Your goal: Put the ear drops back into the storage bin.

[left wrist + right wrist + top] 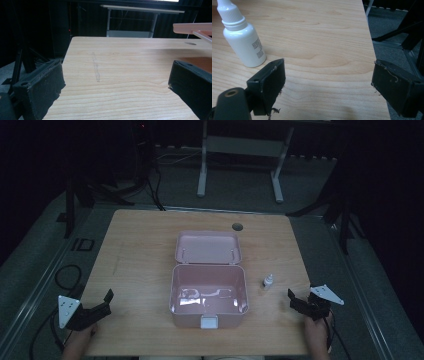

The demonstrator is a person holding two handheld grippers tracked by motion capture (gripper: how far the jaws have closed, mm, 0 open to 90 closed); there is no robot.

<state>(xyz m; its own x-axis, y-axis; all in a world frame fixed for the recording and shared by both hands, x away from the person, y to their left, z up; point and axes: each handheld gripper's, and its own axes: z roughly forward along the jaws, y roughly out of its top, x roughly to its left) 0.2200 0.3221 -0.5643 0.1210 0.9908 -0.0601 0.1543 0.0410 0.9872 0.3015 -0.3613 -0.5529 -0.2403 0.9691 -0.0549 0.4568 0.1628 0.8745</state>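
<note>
Jaws parted wide on the left gripper (95, 309), nothing between them but bare wooden table (140, 245); same spread in the left gripper view (115, 82), with only wood grain in the gap. Well to the left of the pink box (209, 295), near the table's front left corner, hand (77, 345) behind it at the edge. Box itself mid-table, lid (208, 247) thrown back flat behind it, white latch (209, 322) on the front wall. Just to the right of the box, a small white dropper bottle (268, 281), upright, apart from the box wall. Farther right of the box, beyond the bottle, the right gripper (300, 302), jaws likewise released and grasping nothing. Bottle (242, 35) seen close in the right gripper view, outside the gap, beyond one jaw, untouched; right gripper (327, 82) over the table's right edge.
</note>
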